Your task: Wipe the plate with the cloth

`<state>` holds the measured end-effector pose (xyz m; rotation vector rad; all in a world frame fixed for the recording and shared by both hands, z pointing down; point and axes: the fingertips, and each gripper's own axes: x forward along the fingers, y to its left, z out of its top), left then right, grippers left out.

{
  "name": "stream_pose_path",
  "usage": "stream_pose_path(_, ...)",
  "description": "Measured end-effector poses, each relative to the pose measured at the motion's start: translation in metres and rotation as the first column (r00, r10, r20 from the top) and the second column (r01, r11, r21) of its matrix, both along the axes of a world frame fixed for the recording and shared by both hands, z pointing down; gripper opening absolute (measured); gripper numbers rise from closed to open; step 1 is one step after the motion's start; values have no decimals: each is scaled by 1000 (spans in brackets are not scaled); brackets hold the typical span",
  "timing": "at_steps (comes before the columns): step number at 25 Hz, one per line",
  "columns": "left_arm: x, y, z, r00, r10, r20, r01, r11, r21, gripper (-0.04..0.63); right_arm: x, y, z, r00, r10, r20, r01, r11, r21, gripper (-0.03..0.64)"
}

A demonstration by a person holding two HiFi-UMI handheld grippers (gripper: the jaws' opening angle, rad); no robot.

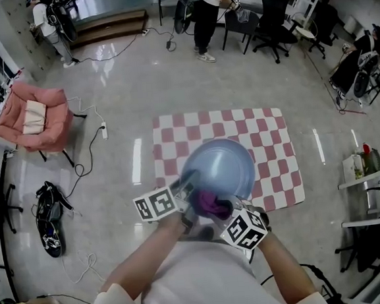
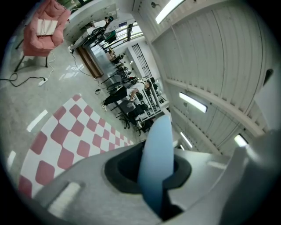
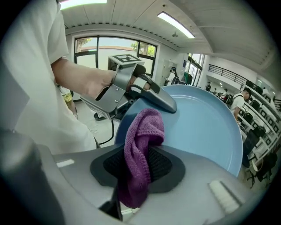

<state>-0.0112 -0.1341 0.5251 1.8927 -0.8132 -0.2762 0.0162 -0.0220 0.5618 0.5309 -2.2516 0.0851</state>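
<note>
left claw: clamped on rim of blue plate, held at frame centre over checkered mat | right claw: clamped on purple cloth, at plate's lower edge

Plate light blue, cloth purple. Mat red-and-white checked on glossy grey floor; armchair pink with cream cushion; sleeve white. Left gripper and right gripper grey with black pads, their cubes white with black square markers.
</note>
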Motion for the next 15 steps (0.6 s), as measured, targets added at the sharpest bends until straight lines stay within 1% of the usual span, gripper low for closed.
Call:
stream_pose_path(6, -1, 4, 0, 1000, 12, 4, -12, 1000, 9, 51, -16, 6, -3, 997, -82, 3, 82, 997, -7, 114)
stream_pose_path(9, 0, 5, 3, 1000, 21, -16, -21, 1000, 2, 51, -27, 8, -12, 992, -115, 46, 116, 993, -15, 114)
stream_pose_path(12, -1, 7, 8, 999, 22, -37, -22, 1000, -5, 51, -35, 7, -19, 988, -112, 110, 117, 992, -38, 115)
stream_pose_path(15, -2, 10, 8, 999, 25, -34, -24, 1000, 8, 52, -37, 4, -15, 987, -82, 138, 92, 994, -64, 115)
